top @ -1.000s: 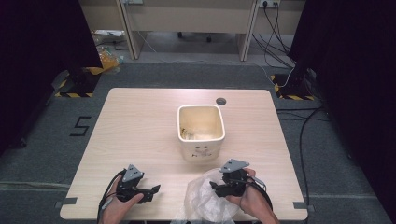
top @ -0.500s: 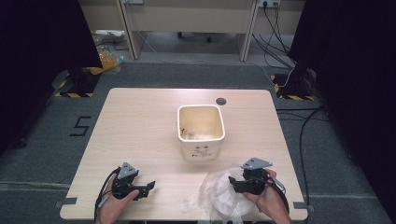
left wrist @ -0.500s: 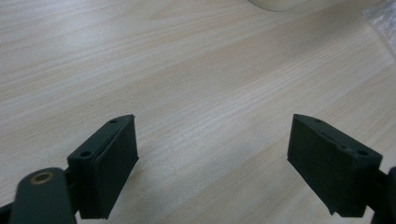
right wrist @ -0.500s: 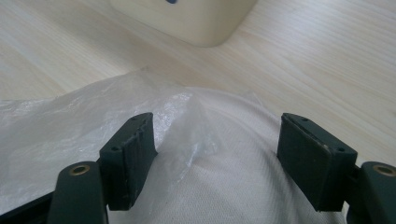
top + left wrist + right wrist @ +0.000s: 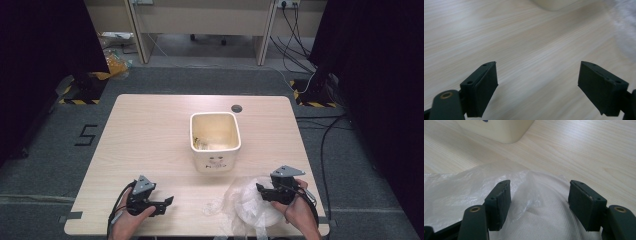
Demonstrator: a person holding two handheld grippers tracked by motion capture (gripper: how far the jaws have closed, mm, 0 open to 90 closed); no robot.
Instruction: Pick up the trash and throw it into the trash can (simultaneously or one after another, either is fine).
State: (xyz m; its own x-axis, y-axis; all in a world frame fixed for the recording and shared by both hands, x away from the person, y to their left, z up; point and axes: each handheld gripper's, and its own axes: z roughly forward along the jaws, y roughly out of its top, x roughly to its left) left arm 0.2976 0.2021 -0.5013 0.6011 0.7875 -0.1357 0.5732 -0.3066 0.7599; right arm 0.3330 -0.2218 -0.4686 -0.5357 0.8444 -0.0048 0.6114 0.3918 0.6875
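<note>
A crumpled clear plastic bag (image 5: 247,205) lies at the table's front right, with something white and flat inside it. My right gripper (image 5: 261,189) hovers over the bag's right side, pointing left. In the right gripper view its jaws (image 5: 540,202) stand apart over a raised fold of the bag (image 5: 461,192); they have just been closing, and the pads are not pressing on the film. My left gripper (image 5: 167,202) rests at the front left, open, with bare wood between its jaws (image 5: 537,85). A cream square bin (image 5: 215,142) stands mid-table.
The bin holds some scraps at its bottom and shows in both gripper views (image 5: 554,3) (image 5: 499,130). A small dark round grommet (image 5: 236,108) sits near the table's far edge. The bag's edge (image 5: 626,37) lies to the right of my left gripper.
My right hand has moved to the right across the bag, and the bag has spread and shifted right with it. The left hand has stayed about where it was.
</note>
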